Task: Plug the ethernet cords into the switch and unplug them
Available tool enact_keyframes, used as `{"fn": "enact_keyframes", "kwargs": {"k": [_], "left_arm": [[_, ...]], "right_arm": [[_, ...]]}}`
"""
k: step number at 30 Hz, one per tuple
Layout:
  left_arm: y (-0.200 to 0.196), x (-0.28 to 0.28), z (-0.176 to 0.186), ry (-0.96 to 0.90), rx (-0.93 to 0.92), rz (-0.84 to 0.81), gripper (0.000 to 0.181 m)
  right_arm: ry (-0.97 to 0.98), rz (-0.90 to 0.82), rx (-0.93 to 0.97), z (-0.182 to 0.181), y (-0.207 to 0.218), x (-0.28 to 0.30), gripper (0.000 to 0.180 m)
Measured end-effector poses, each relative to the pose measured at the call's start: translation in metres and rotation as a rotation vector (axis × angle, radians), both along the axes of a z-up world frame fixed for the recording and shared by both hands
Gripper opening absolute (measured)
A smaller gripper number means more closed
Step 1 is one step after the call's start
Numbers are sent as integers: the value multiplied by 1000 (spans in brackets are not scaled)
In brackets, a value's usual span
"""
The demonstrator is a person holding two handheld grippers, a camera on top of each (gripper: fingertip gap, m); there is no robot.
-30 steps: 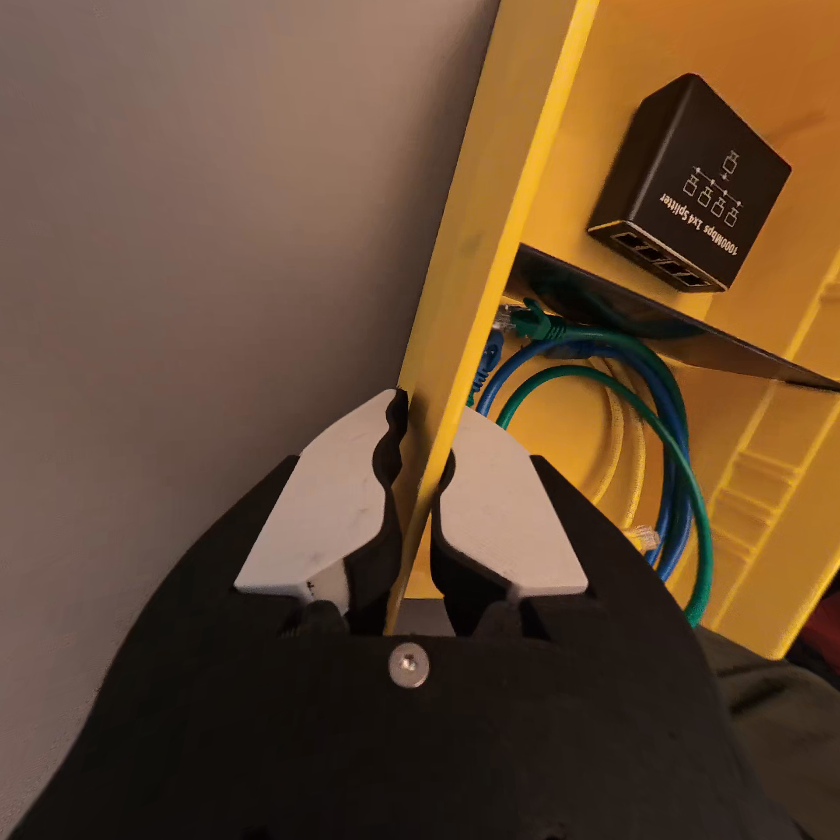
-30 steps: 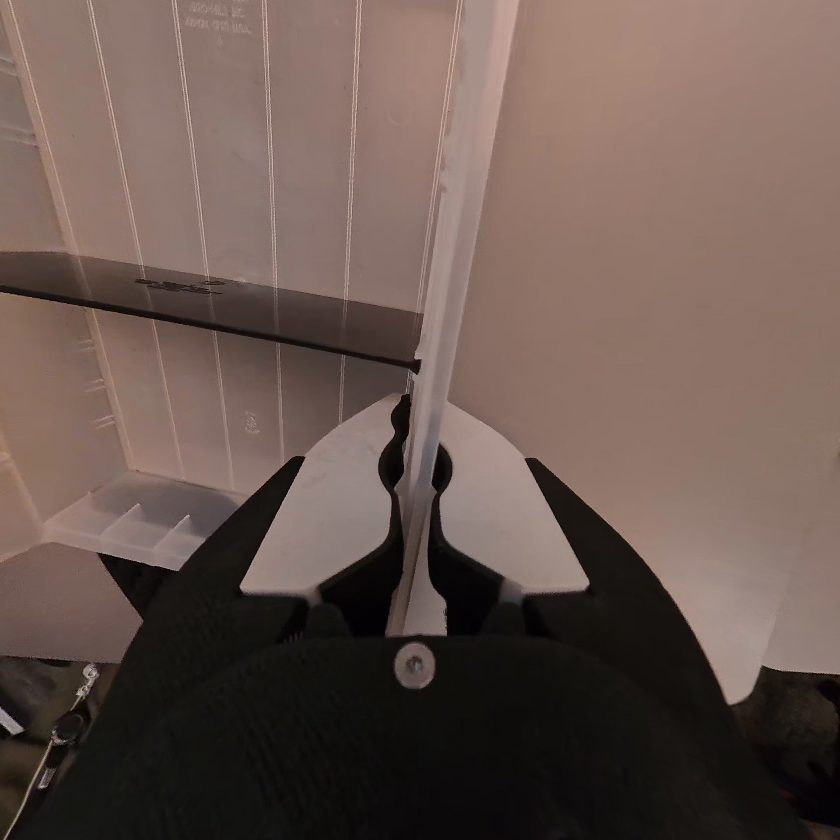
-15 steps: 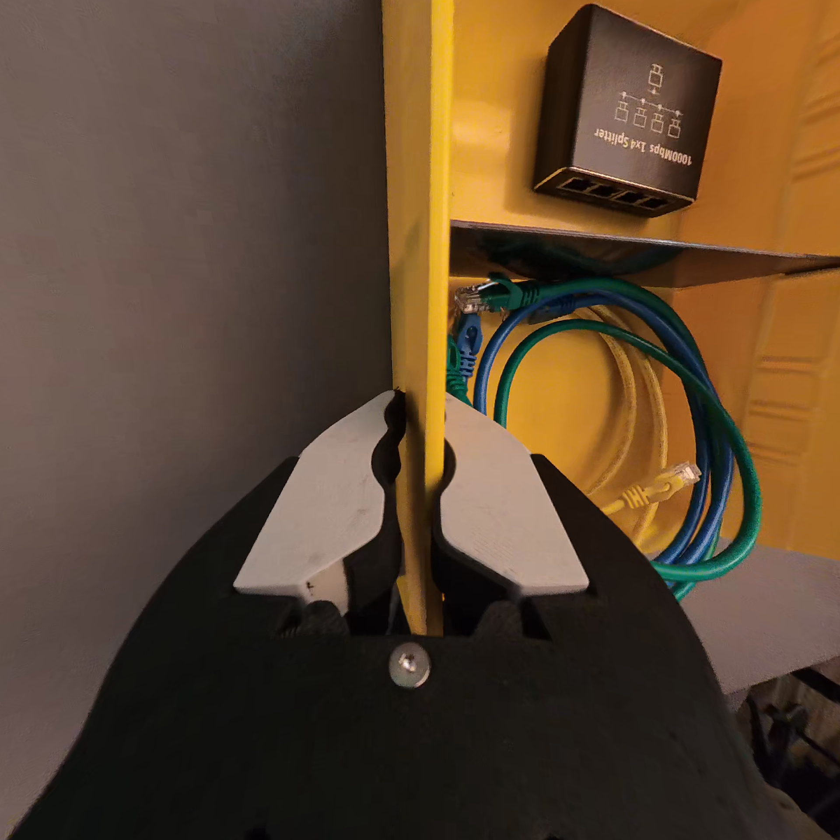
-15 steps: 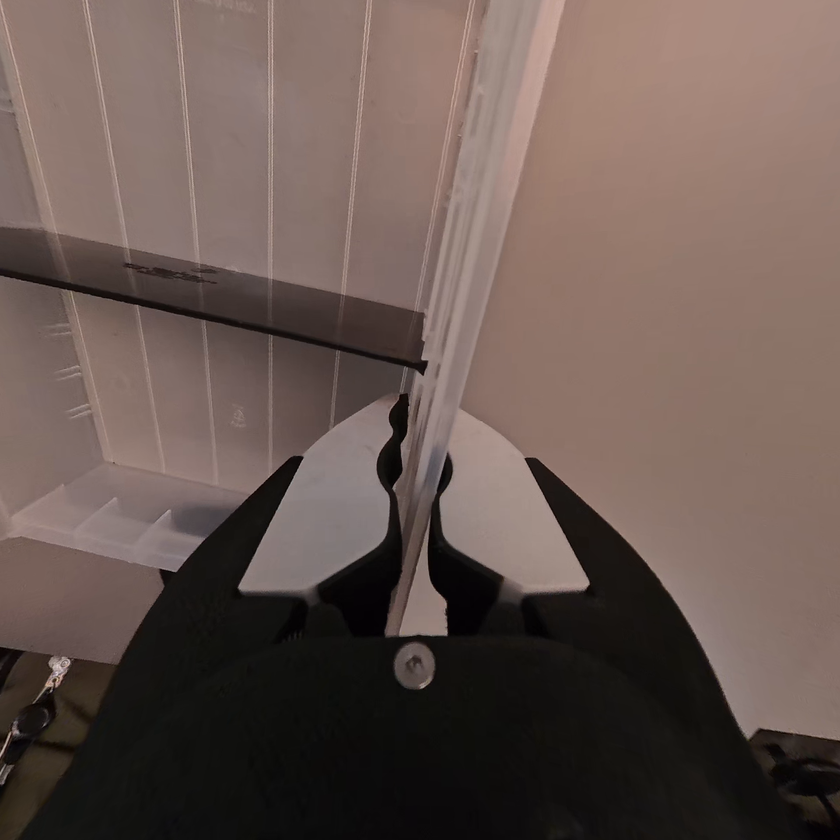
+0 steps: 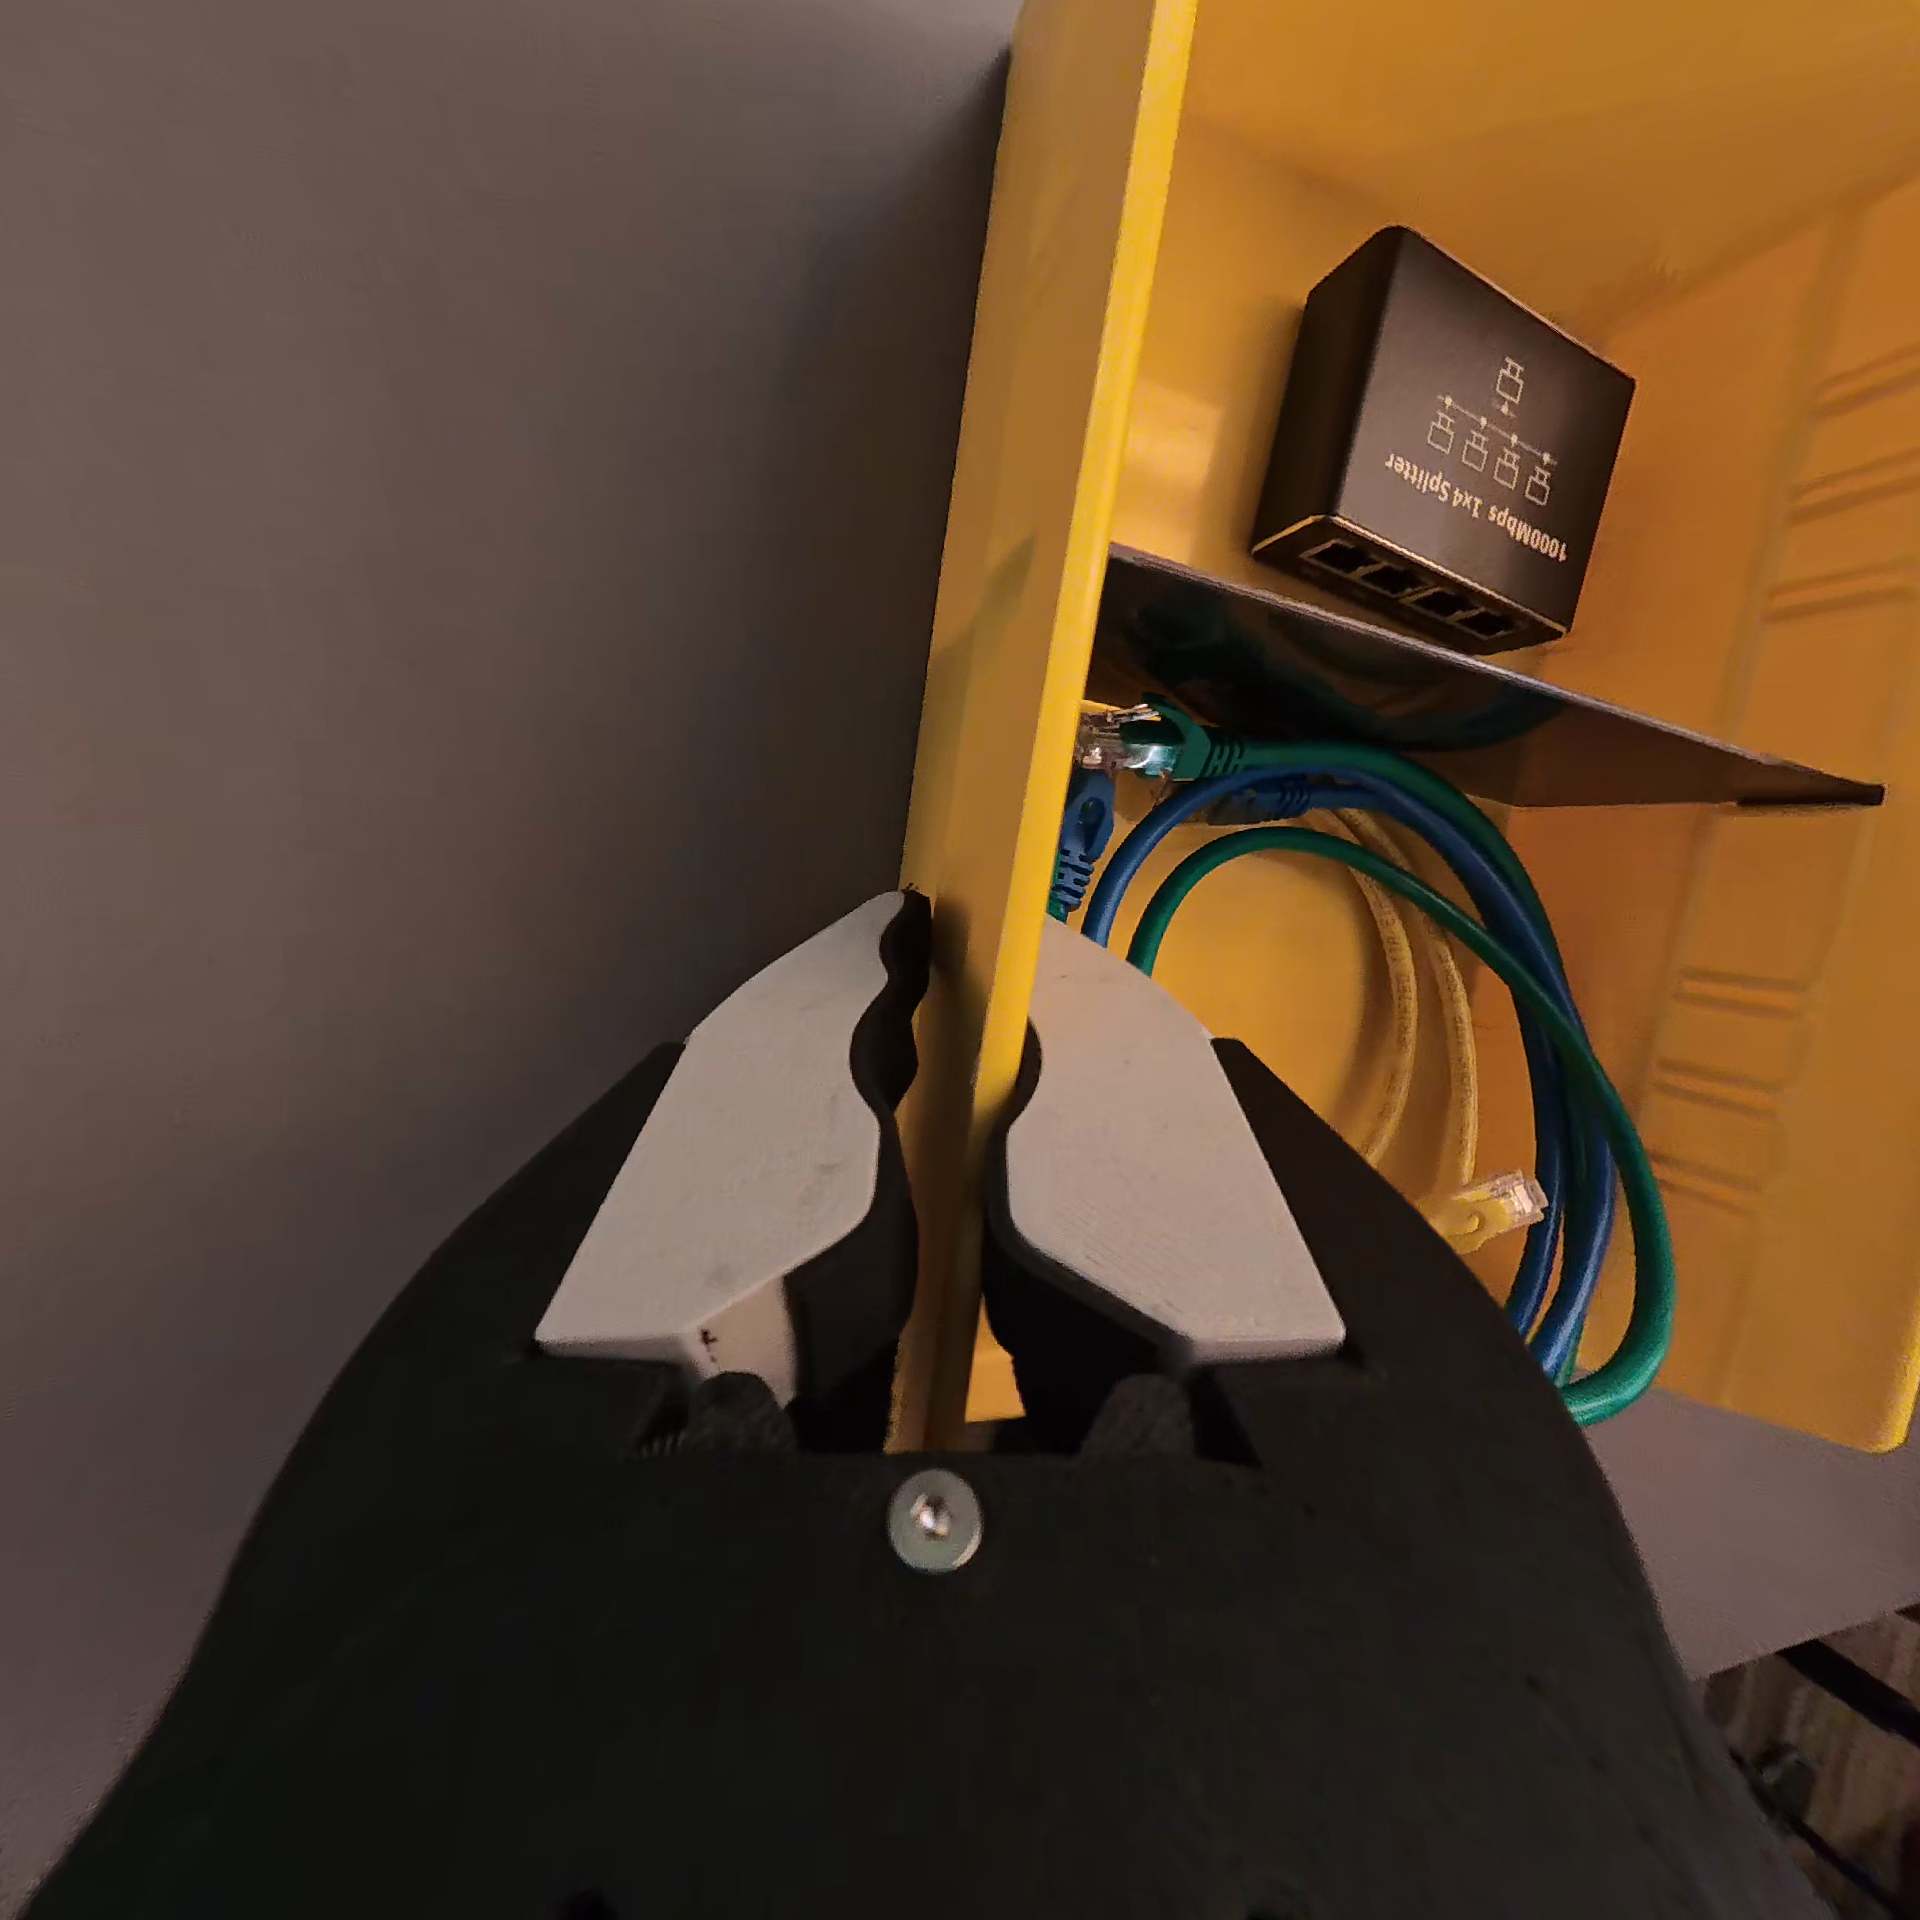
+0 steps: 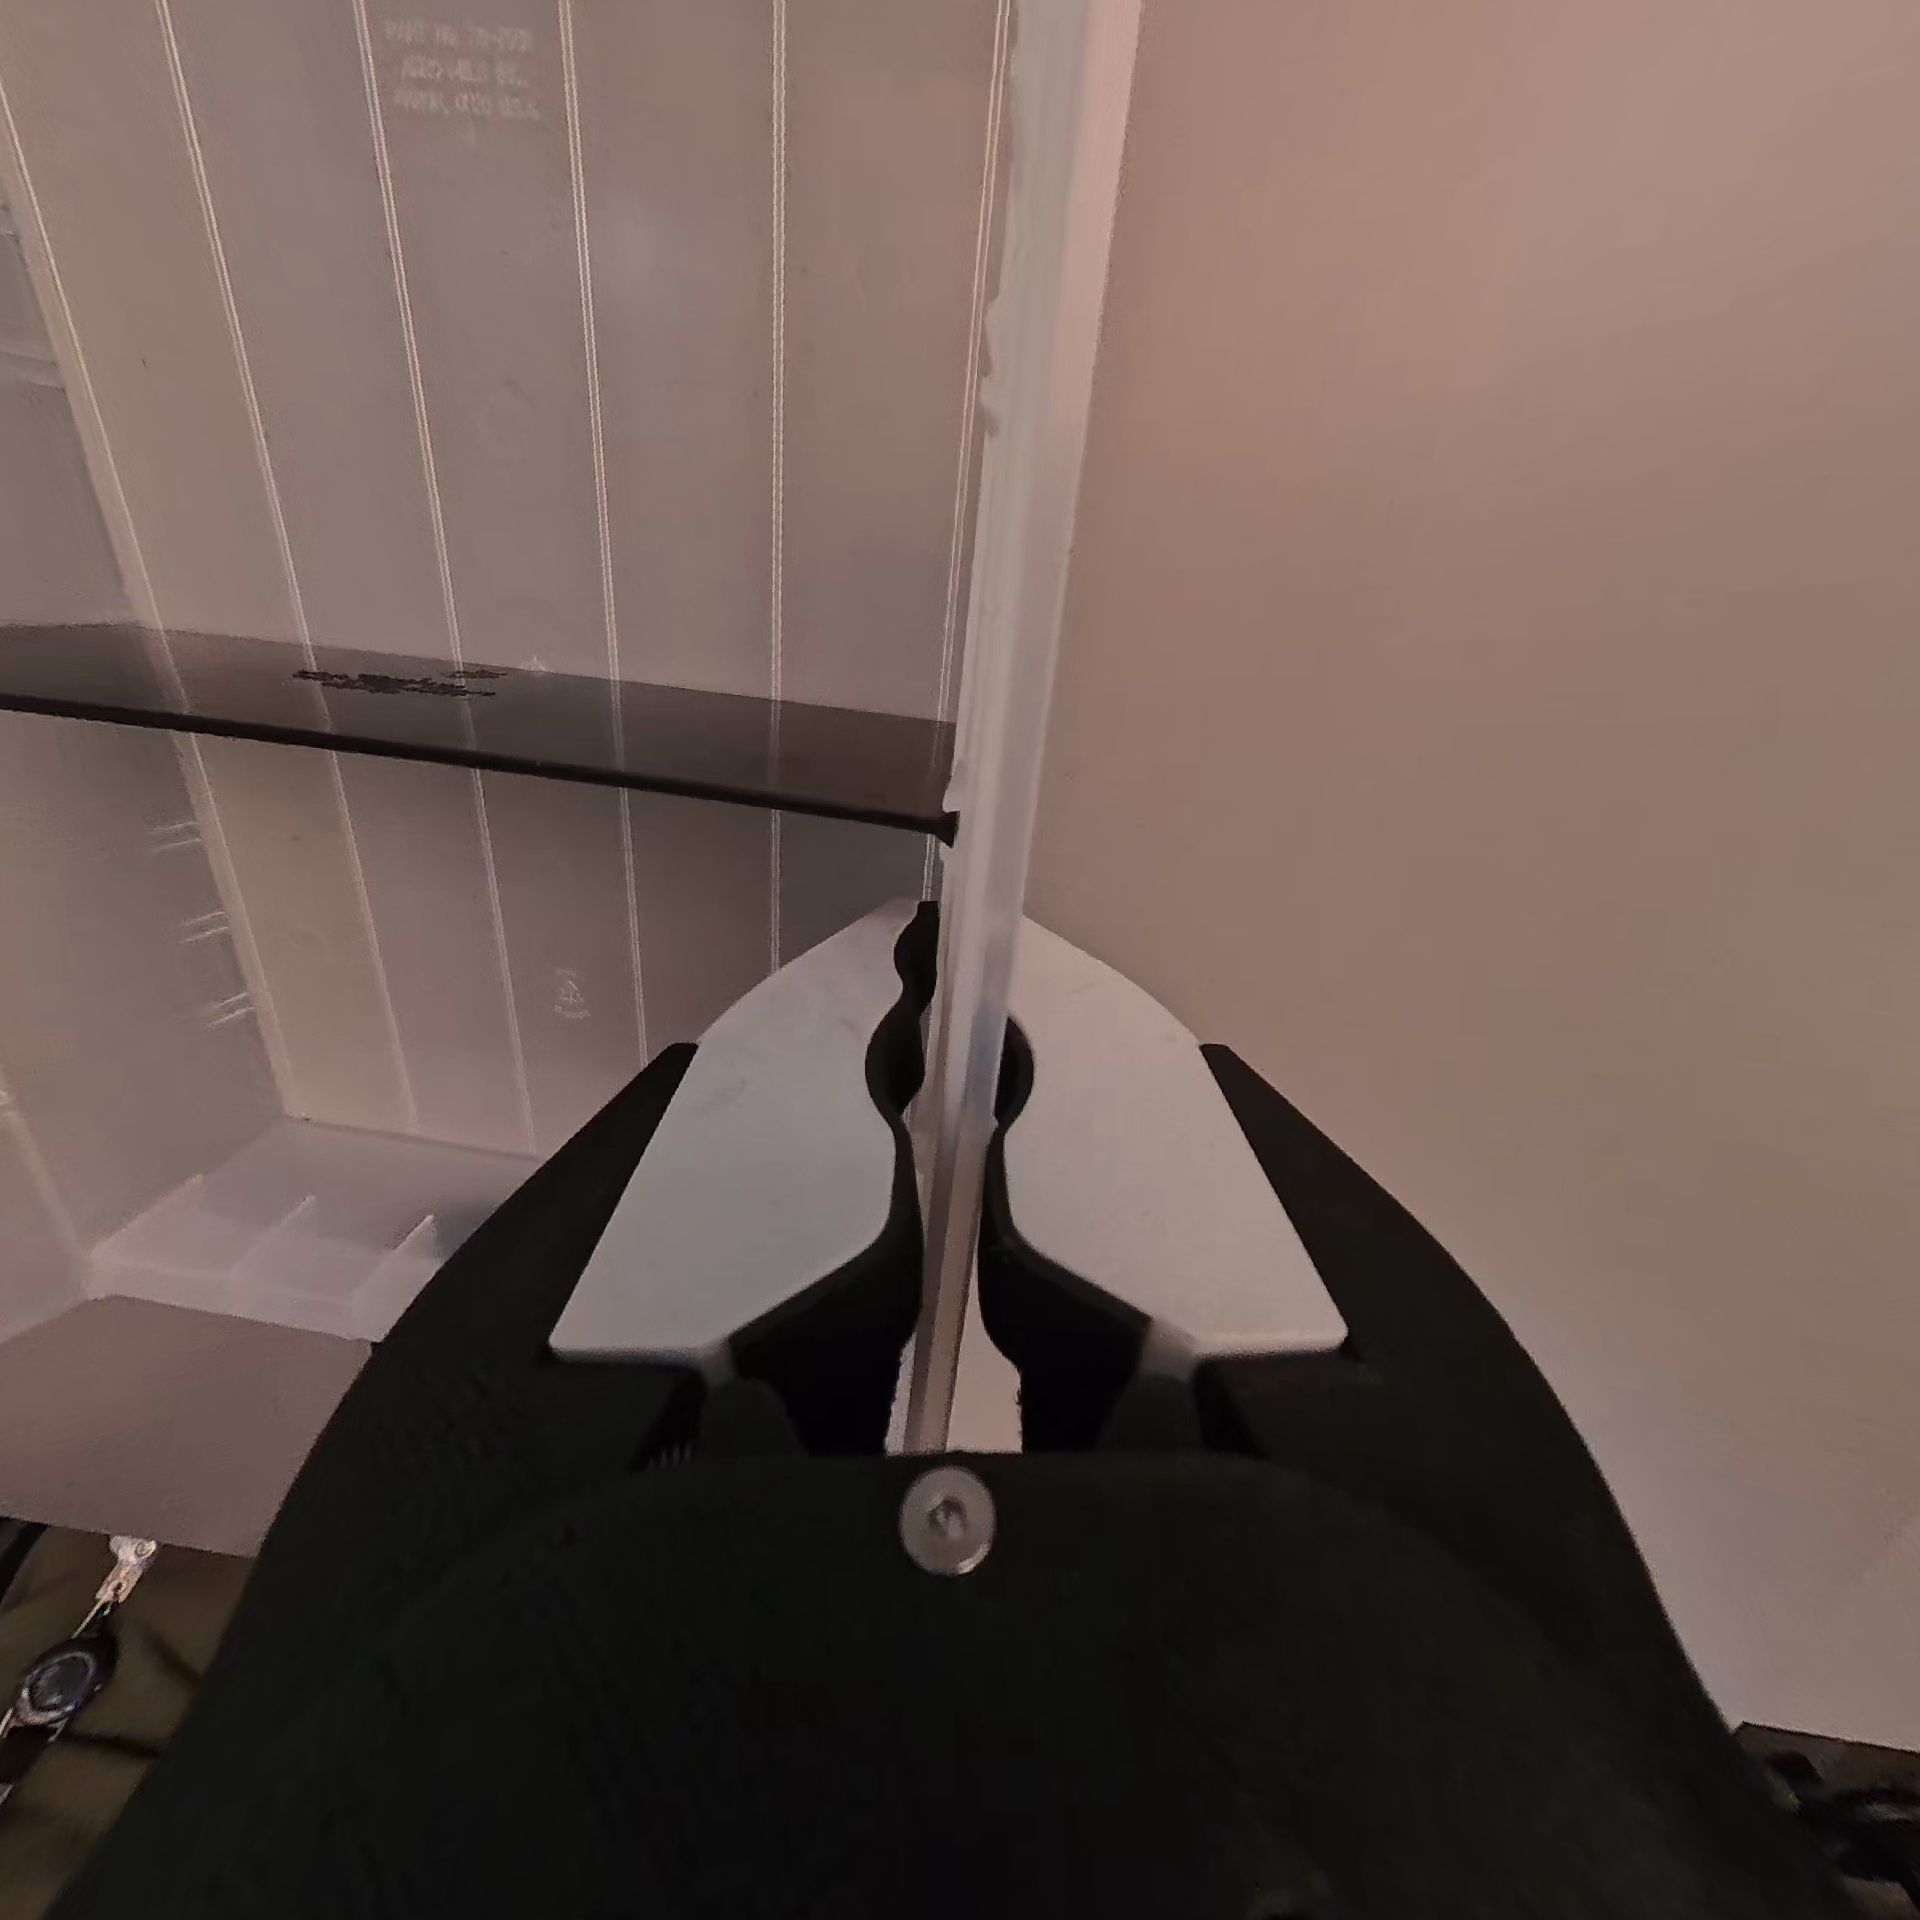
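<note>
In the left wrist view, my left gripper [image 5: 971,925] is shut on the left wall of a yellow bin [image 5: 1049,520]. Inside the bin, a black switch [image 5: 1455,436] with a row of empty ports sits above a black divider [image 5: 1558,748]. Below the divider lie coiled green [image 5: 1652,1278], blue [image 5: 1574,1226] and yellow [image 5: 1397,997] ethernet cords, all unplugged. A green plug [image 5: 1174,743] and a yellow plug [image 5: 1496,1210] show. In the right wrist view, my right gripper [image 6: 961,920] is shut on the right wall of a clear bin [image 6: 1039,468].
A black divider [image 6: 623,727] crosses the clear bin, which holds nothing that I can see. A grey surface [image 5: 416,520] lies left of the yellow bin, a pale one [image 6: 1507,623] right of the clear bin. Small dark items [image 6: 62,1683] lie at the lower left. There is about 75 centimeters between the tips of the two grippers.
The yellow bin has swung in the left view, from tilted to upright and back to tilted, and the cords shifted inside. The clear bin's wall has straightened. Both grippers stay shut on the walls.
</note>
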State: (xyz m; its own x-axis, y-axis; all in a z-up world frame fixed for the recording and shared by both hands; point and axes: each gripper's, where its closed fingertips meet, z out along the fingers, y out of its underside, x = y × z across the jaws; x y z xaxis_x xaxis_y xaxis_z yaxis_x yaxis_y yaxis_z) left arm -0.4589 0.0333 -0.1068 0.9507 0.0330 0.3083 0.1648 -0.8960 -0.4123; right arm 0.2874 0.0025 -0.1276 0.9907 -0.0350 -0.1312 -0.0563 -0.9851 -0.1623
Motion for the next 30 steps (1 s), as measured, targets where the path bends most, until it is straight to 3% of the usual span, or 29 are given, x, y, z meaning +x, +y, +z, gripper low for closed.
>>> {"fn": "enact_keyframes", "kwargs": {"k": [11,24,26,30], "left_arm": [[-1,-39,1,1,36,93,9],[1,-38,2,31,75,124,11],[4,-39,15,-12,161,138,14],[-1,-41,71,-38,451,93,43]], "right_arm": [[5,-34,-13,0,4,14,6],[-1,-29,7,-1,5,16,6],[-5,-16,16,-1,5,16,6],[-19,24,52,3,5,17,7]]}}
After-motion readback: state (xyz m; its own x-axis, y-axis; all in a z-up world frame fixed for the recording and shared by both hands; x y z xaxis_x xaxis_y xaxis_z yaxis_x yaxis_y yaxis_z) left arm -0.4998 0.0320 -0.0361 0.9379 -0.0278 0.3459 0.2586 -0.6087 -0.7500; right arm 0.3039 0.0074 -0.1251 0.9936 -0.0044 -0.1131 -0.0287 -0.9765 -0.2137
